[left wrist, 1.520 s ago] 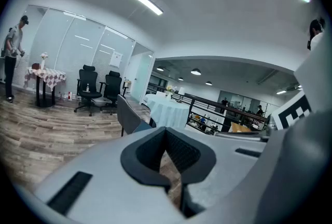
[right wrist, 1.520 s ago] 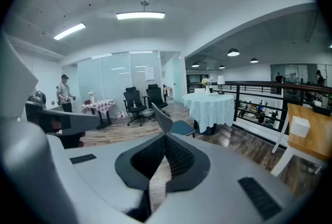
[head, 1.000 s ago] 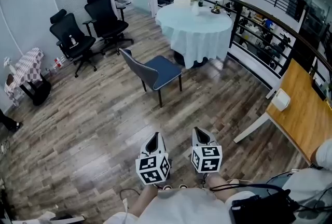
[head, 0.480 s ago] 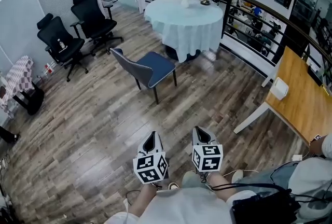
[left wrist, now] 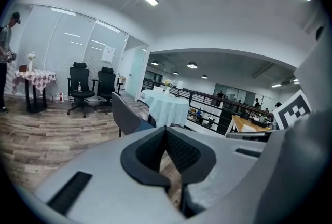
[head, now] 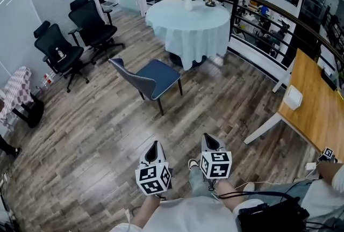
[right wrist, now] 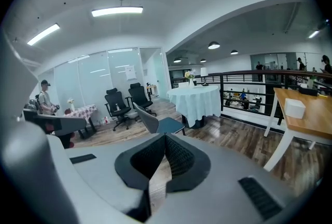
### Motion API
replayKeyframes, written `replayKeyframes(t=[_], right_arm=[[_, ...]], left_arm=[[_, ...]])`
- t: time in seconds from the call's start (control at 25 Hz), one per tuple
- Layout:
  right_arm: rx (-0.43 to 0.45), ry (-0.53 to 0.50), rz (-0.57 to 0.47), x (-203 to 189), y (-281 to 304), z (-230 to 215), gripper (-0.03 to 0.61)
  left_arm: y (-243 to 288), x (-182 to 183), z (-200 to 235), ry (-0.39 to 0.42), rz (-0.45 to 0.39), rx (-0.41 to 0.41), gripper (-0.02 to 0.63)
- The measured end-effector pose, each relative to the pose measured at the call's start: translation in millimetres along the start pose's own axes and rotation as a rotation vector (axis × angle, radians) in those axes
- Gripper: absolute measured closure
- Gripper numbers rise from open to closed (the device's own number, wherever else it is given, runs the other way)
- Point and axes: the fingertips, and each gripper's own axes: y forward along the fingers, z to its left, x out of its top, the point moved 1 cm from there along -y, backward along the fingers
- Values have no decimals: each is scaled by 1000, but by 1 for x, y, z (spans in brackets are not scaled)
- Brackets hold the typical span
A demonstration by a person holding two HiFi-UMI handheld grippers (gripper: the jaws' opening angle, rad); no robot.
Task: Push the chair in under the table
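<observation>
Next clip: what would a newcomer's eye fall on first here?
The round table in its pale cloth at the top centre, and the blue chair standing apart from it on the wood floor. At the bottom edge, the left tongs and right tongs point toward the chair, both shut and empty.

Light: bright, even; ceiling strips [right wrist: 116,11] overhead;
Glare: soft sheen on floor [head: 80,150];
Distortion: fisheye bending, dark corners in both gripper views;
Focus: near foreground soft

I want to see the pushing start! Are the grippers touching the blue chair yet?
Apart. The head view shows bare wooden floor between the blue chair and both the left gripper and right gripper.
</observation>
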Motion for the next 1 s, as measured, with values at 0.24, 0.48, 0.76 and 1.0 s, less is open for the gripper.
replayKeyframes(t=[0.24, 0.48, 0.76, 1.0], right_arm=[[43, -23, 2, 39, 54, -14, 561], [79, -57, 13, 73, 102, -36, 561], [76, -58, 34, 98, 146, -69, 561], [99, -68, 45, 112, 175, -84, 561]], left_arm=[[54, 28, 3, 1, -5, 34, 611], [113, 50, -4, -20, -7, 53, 611], [166, 68, -20, -8, 4, 51, 611], [199, 78, -23, -16, 3, 73, 611]])
